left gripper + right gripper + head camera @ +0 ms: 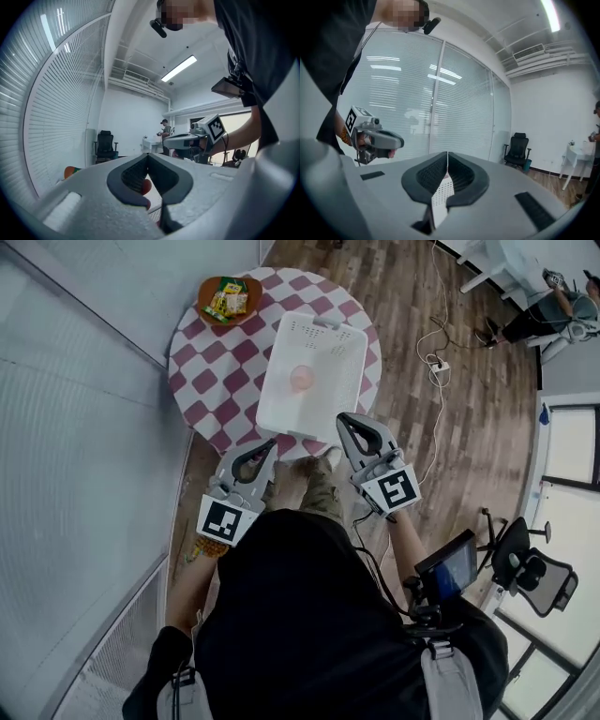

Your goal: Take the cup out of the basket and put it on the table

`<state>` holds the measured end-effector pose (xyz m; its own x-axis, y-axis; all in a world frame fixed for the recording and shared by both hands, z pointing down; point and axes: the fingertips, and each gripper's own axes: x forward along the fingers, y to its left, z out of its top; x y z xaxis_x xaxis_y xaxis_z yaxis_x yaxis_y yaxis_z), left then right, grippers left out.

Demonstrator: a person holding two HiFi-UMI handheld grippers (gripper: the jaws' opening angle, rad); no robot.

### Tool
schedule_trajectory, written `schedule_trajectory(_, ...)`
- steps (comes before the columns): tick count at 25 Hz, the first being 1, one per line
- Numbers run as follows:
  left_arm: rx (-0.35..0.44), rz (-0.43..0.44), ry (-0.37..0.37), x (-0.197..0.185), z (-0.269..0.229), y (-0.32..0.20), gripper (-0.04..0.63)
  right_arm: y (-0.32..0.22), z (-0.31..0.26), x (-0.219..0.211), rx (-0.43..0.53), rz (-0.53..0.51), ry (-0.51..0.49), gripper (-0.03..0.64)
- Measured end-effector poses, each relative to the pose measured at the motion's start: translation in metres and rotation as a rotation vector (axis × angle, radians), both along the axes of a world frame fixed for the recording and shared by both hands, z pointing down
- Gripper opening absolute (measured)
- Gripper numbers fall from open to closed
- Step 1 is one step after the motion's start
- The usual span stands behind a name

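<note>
A white perforated basket (328,341) stands on a round table with a red-and-white chequered cloth (202,367). Inside the basket, near its middle, sits a pale pink cup (301,378). My left gripper (272,441) is shut and empty, held at the table's near edge, left of the basket's near corner. My right gripper (342,418) is also shut with nothing in it, its tip over the basket's near right corner. In the left gripper view the jaws (148,154) meet at the tip and the right gripper (201,136) shows beyond. In the right gripper view the jaws (447,153) are closed over a strip of the basket.
An orange bowl of snack packets (223,298) sits at the table's far left edge. A glass wall with blinds (75,427) runs along the left. A cable and power strip (438,364) lie on the wooden floor right of the table. An office chair (530,568) stands at lower right.
</note>
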<state>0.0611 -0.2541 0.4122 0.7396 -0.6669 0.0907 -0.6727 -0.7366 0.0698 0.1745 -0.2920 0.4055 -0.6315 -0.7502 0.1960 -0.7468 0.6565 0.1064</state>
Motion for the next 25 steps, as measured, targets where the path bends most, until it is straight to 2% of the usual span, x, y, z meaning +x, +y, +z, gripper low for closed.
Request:
schedule_trajectory(3, 0.002, -0.135, 0.004, -0.022, 0.006, -0.018, 0.005, -0.030, 0.025, -0.011, -0.022, -0.117, 0.108, 0.012)
schedule_trajectory(6, 0.012, -0.283, 0.062, -0.044, 0.001, -0.028, 0.005, -0.053, 0.050, -0.022, -0.060, -0.244, 0.211, 0.012)
schedule_trajectory(8, 0.007, -0.346, 0.081, -0.055, 0.000, -0.027, 0.005, -0.066, 0.068, -0.029, -0.093, -0.313, 0.268, 0.014)
schedule_trajectory(12, 0.008, -0.406, 0.060, -0.073, 0.004, -0.023, 0.005, -0.083, 0.119, -0.034, -0.200, -0.449, 0.420, 0.020)
schedule_trajectory(15, 0.005, -0.449, 0.047, -0.092, 0.008, -0.020, 0.005, -0.092, 0.155, -0.037, -0.262, -0.529, 0.557, 0.051)
schedule_trajectory(20, -0.012, -0.522, 0.044, -0.122, 0.016, -0.013, 0.005, -0.102, 0.210, -0.040, -0.329, -0.587, 0.769, 0.106)
schedule_trajectory(25, -0.020, -0.555, 0.051, -0.135, 0.020, -0.011, 0.005, -0.107, 0.260, -0.027, -0.394, -0.612, 0.955, 0.156)
